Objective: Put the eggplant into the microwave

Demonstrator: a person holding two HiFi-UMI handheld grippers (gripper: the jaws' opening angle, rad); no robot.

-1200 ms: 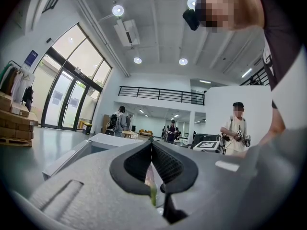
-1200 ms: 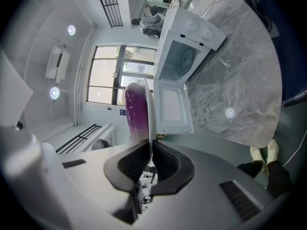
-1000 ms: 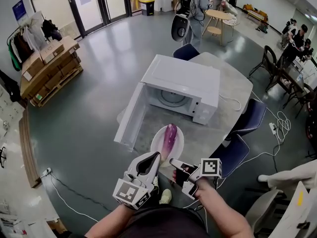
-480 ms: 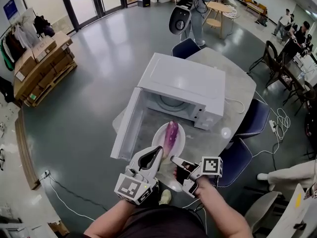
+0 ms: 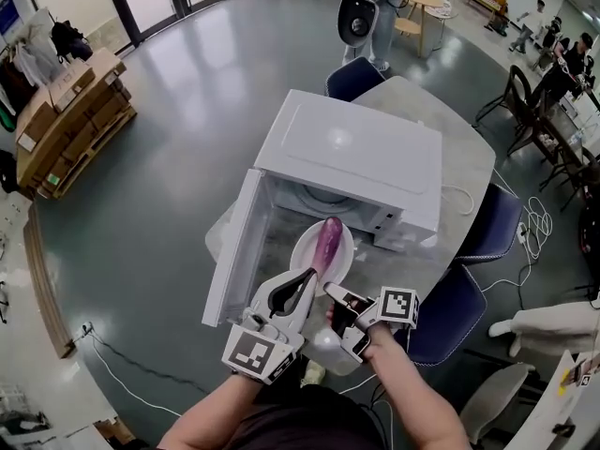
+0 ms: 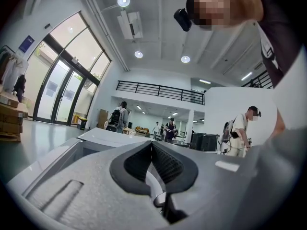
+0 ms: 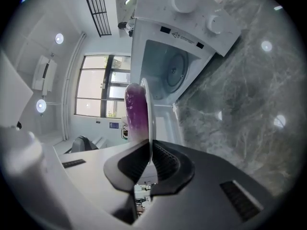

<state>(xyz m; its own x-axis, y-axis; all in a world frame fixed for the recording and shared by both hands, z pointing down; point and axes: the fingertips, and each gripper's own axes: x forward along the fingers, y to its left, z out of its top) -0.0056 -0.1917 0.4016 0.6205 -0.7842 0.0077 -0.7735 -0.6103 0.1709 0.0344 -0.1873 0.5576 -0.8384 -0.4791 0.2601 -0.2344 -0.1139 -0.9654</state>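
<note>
The long purple eggplant (image 5: 327, 242) lies lengthwise on a round white plate (image 5: 302, 253), its paler stem end pointing toward the person, just in front of the open mouth of a boxy white microwave oven (image 5: 349, 154). The right gripper (image 5: 329, 292) is clenched on the near rim of that plate; in the right gripper view the two dark ribbed pads pinch the thin white plate (image 7: 150, 121) edge-on, with the eggplant (image 7: 135, 110) lying against its face. The left gripper (image 5: 308, 276) hovers just beside the right one, at the plate's near left edge, and the left gripper view shows its jaws pressed together with nothing caught between them. The microwave's white door (image 5: 230, 251) hangs swung wide to the left, and the round glass turntable (image 7: 175, 75) shows inside the cavity. The oven stands on a grey marbled tabletop (image 5: 457, 153), with dark blue chairs (image 5: 489, 228) drawn up along the right side. Stacked cardboard boxes on a wooden pallet (image 5: 66, 125) stand well apart on the grey floor.
</note>
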